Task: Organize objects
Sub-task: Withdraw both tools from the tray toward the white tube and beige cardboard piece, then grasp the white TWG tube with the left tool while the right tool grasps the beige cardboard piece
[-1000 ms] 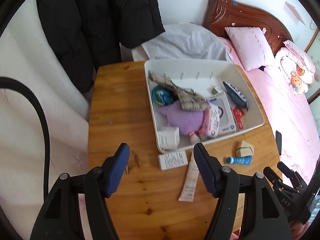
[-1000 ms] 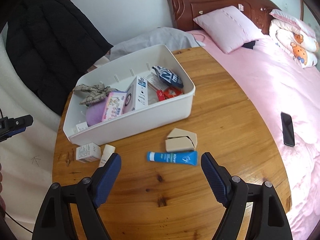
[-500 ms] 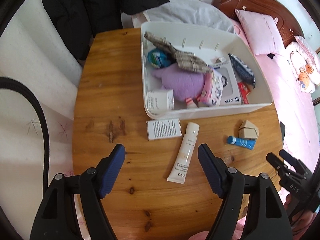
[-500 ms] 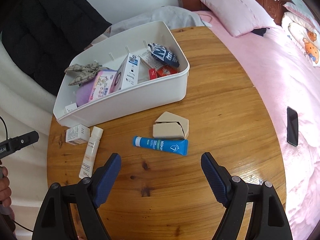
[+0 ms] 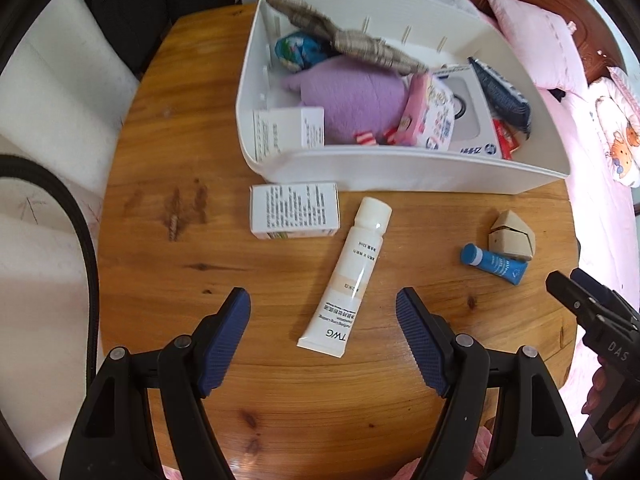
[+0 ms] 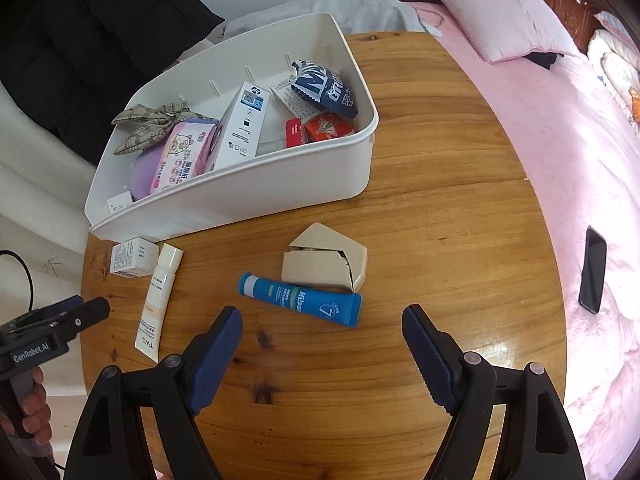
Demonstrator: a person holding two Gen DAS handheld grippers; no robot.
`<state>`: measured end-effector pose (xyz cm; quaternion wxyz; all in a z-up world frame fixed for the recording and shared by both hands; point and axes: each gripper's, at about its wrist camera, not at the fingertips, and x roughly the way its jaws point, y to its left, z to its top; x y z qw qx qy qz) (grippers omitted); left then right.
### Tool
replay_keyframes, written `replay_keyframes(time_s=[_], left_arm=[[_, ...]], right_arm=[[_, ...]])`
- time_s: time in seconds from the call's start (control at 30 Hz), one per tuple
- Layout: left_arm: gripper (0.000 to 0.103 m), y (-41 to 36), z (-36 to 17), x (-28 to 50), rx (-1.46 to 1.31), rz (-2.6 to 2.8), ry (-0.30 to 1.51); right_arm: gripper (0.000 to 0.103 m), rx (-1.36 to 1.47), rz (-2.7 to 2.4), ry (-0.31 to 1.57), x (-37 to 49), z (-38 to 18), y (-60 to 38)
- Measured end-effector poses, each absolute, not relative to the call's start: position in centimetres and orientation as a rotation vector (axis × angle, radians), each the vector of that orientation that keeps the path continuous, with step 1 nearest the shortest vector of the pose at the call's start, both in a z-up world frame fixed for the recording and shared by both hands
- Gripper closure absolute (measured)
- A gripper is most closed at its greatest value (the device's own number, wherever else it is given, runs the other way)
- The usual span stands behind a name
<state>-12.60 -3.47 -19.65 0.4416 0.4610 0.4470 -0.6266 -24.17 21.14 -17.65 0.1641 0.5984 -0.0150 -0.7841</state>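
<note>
Two handheld grippers point steeply down at a round wooden table [image 5: 160,264]. Seen from the left wrist, the left gripper [image 5: 323,318] has wide jaws that have just been opening, with nothing pressed between them; the crimped end of a white tube [image 5: 348,276] lies between the blue fingertips without touching either, its cap pointing away from the claw. Just beyond the tube's cap and a little to the left lies a small white box [image 5: 294,210], and past that stands a white bin [image 5: 400,172] crowded with a purple plush toy [image 5: 352,96], a plaid cloth [image 5: 348,38], a pink packet [image 5: 430,114] and other boxes. Seen from the right wrist, the right gripper [image 6: 322,330] is likewise spread wide and empty, hanging above a blue tube [image 6: 300,294] that lies crosswise just ahead of its fingertips. Touching the far side of that tube sits a beige angular case [image 6: 326,262]. Well off to the claw's right, a dark phone [image 6: 593,270] rests on a pink bedspread [image 6: 560,140].
</note>
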Motion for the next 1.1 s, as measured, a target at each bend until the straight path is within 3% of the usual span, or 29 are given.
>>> replay_keyframes(time_s=[0.67,1.1], left_arm=[[0.025,-3.5,-23.5,-13.8,1.169,-1.420,1.219],[0.028,-3.7,-24.5,-14.1,1.183,-1.372,1.254]], right_arm=[[0.020,1.764,-2.197,-0.066,-27.8,-21.8,19.1],[0.021,1.768,-2.230,0.060,-28.5,-23.0,17.7]])
